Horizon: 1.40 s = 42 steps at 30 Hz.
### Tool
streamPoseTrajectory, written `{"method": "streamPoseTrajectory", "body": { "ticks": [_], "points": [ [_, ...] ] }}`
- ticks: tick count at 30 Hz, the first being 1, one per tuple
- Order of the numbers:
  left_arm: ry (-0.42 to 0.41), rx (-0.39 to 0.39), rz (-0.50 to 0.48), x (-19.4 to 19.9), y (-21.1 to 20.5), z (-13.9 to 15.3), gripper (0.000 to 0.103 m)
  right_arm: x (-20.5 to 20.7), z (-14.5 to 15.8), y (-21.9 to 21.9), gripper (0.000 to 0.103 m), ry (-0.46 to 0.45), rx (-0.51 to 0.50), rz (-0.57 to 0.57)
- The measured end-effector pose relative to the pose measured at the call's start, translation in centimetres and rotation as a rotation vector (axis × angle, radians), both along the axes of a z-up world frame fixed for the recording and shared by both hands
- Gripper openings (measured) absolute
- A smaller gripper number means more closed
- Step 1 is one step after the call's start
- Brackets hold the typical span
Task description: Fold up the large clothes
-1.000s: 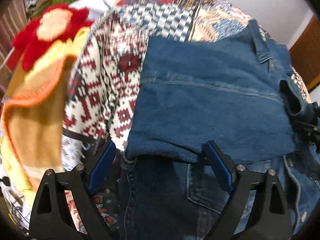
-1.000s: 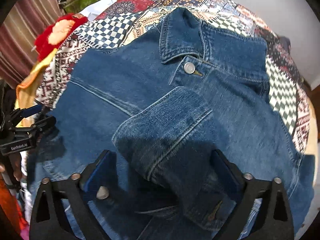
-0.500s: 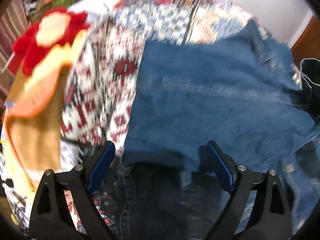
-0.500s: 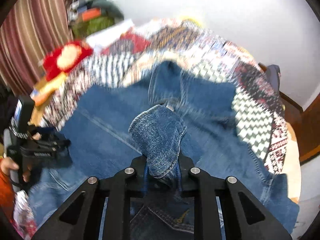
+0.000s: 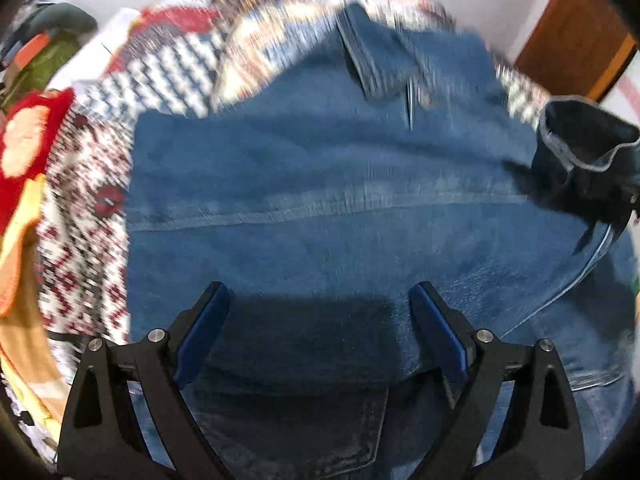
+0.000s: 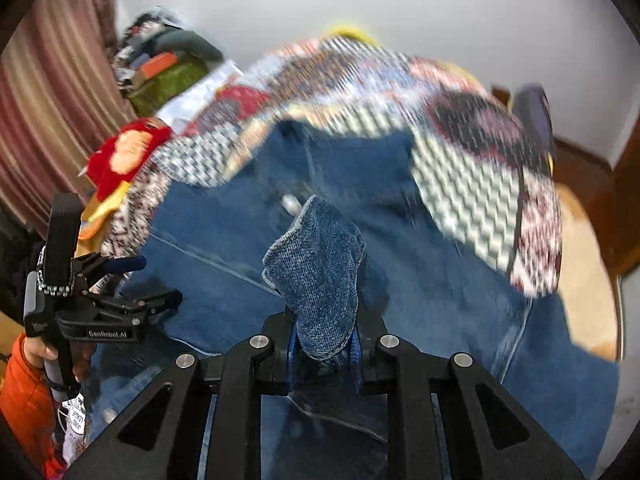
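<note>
A blue denim jacket [image 5: 320,208] lies spread on a patterned patchwork bedspread [image 5: 168,84], collar toward the far side. My left gripper [image 5: 320,320] is open, its blue-padded jaws low over the jacket's near part, holding nothing. My right gripper [image 6: 324,344] is shut on the jacket's sleeve cuff [image 6: 320,272], which stands up between its jaws above the jacket body [image 6: 420,280]. The lifted cuff [image 5: 580,152] also shows at the right of the left wrist view. The left gripper [image 6: 132,284] shows at the left of the right wrist view.
A red and yellow plush blanket [image 5: 24,160] lies at the bed's left. Piled clothes [image 6: 168,68] sit at the far left by a striped curtain [image 6: 48,112]. A wooden door [image 5: 576,32] stands at the right. The bedspread [image 6: 460,152] hangs off the right edge.
My right gripper shut on the sleeve cuff and lifted it up off the jacket. My left gripper moved right over the jacket and stayed open.
</note>
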<state>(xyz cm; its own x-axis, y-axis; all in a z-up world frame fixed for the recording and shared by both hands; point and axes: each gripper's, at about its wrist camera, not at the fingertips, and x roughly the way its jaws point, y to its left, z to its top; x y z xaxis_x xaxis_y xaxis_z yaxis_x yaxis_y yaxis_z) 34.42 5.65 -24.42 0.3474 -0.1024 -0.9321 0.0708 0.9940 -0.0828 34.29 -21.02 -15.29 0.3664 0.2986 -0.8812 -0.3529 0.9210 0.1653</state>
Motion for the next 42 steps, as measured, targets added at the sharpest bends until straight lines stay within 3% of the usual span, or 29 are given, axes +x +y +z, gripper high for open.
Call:
{"method": "streamPoseTrajectory", "body": {
  "ticks": [8, 18, 22, 26, 31, 36, 39, 42],
  "points": [
    [-0.007, 0.006, 0.004, -0.5, 0.1, -1.2, 0.097, -0.7, -3.7, -3.9, 0.018, 0.082, -0.067, -0.033],
    [-0.021, 0.018, 0.008, -0.7, 0.1, -1.6, 0.098, -1.3, -4.1, -6.6, 0.019, 0.133, -0.124, -0.056],
    [-0.025, 0.026, 0.008, -0.8, 0.1, -1.6, 0.098, -2.1, -3.5, -7.1, 0.019, 0.111, -0.226, -0.053],
    [-0.029, 0.038, 0.016, -0.8, -0.1, -1.7, 0.101, -3.1, -4.2, -8.2, 0.019, 0.087, -0.407, -0.057],
    [-0.027, 0.049, 0.018, -0.7, 0.0, -1.4, 0.101, -4.1, -2.9, -11.3, 0.019, 0.107, -0.276, -0.135],
    [-0.061, 0.066, 0.021, -0.6, -0.3, 1.0, 0.1, -4.7, 0.9, -13.7, 0.019, 0.025, -0.215, -0.216],
    [-0.111, 0.062, 0.019, -0.5, -0.7, 3.1, 0.1, -4.3, 0.2, -14.9, 0.019, 0.033, -0.301, -0.232],
    [-0.145, 0.055, 0.002, -0.5, -1.8, 4.7, 0.1, -3.8, -3.0, -16.0, 0.019, 0.082, -0.466, -0.245]
  ]
}}
